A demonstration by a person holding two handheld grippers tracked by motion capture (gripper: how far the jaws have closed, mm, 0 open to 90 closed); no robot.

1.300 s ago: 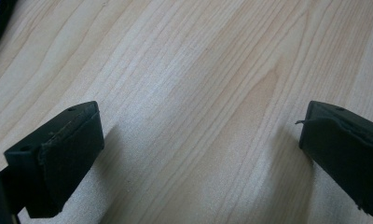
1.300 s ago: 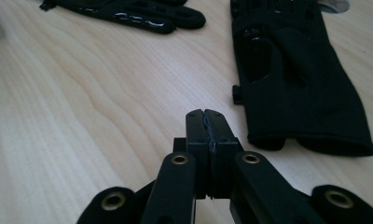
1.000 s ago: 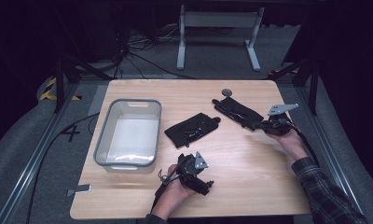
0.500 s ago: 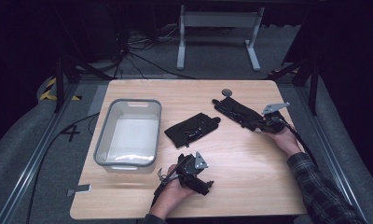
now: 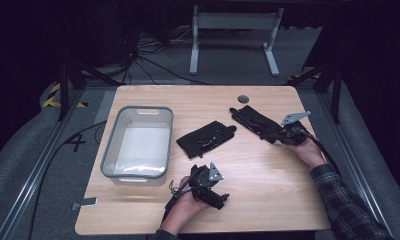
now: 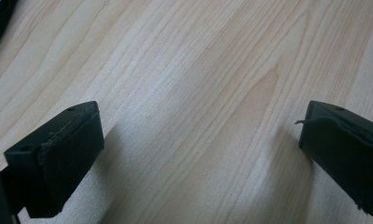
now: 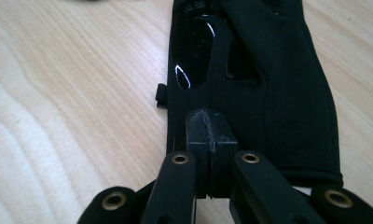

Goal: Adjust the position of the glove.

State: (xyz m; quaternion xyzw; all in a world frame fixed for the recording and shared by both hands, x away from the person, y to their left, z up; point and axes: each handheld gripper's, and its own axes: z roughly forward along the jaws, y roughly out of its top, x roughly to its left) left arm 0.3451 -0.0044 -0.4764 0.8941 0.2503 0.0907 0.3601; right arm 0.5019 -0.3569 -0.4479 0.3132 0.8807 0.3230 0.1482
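My right gripper (image 5: 279,136) sits at the right of the high view, its jaws pressed together; in the right gripper view they meet over the cuff end of a black glove (image 7: 268,84). Whether fabric is pinched between the pads, I cannot tell. That glove (image 5: 255,122) lies flat on the wooden table (image 5: 268,200), running from my gripper up and left toward a small round disc (image 5: 243,98) near the far edge.

Against the frame of a second ago, my right hand (image 5: 308,150) has shifted slightly up and left along the glove's end; the glove itself lies where it did.

My left gripper (image 5: 212,194) rests at the bottom centre of the high view, unmoved from the earlier frames. Its jaws are spread wide, and the left gripper view shows bare wood between them (image 6: 198,140).

A second black glove (image 5: 205,139) lies at the middle of the table, apart from both grippers, unchanged. The clear bin (image 5: 110,150) stands at the left, unchanged.
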